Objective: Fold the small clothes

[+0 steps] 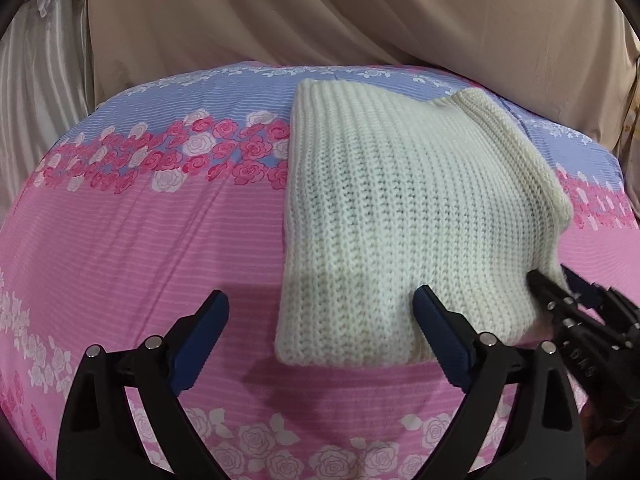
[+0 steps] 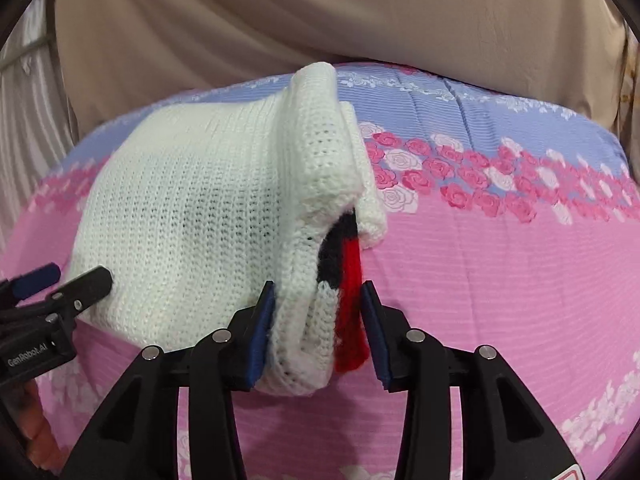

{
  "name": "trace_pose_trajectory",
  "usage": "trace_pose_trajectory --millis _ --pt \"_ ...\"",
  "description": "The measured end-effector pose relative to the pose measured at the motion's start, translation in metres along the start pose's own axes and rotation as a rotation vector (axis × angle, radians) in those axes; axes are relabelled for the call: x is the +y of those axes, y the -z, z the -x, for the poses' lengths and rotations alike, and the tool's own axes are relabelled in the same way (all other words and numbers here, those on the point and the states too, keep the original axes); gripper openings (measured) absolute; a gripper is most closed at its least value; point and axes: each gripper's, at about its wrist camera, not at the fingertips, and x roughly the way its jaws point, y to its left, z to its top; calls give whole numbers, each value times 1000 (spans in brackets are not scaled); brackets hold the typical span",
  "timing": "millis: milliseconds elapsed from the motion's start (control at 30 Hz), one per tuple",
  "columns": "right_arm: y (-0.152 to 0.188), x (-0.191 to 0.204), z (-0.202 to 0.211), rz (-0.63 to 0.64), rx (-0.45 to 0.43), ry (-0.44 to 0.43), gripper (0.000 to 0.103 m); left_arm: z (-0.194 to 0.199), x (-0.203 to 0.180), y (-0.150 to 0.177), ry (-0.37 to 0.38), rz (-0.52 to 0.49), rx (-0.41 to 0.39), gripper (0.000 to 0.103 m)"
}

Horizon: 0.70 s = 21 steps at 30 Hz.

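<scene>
A cream ribbed knit garment point(image 1: 404, 216), already folded into a thick oblong, lies on a bed under a pink and blue rose-print bedspread point(image 1: 132, 240). The left tongs point(image 1: 320, 334) stand wide open and empty at its near left corner, one finger over the knit, likely to steady or square that edge. The right tongs point(image 2: 318, 328) straddle the near right corner, where red and navy knit layers point(image 2: 348, 280) show; their jaws look partly closed around it, probably to carry it over.

"GenRobot.AI" on left gripper point(image 2: 60, 280); perhaps "DAS".
</scene>
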Motion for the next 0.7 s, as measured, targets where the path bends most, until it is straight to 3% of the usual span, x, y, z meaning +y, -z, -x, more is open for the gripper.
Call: trace_pose_trajectory --millis 233,367,500,600,633,700 --pt "-4 0 41 1 -87 -10 39 8 -2 6 -31 -9 -14 91" --pt "-27 -11 42 -22 -120 -28 39 11 9 -6 -6 34 -22 91" --pt "-58 -18 20 -43 -101 -55 39 13 18 -32 -13 72 -71 92" --pt "-70 -19 -17 -34 -43 -2 40 -7 18 -49 -55 62 -68 95" --pt "-70 -20 -36 -36 -7 14 49 -17 17 -51 -65 56 -51 97" --pt "-67 -24 -49 -67 3 -17 53 -32 17 -52 -62 60 -31 98"
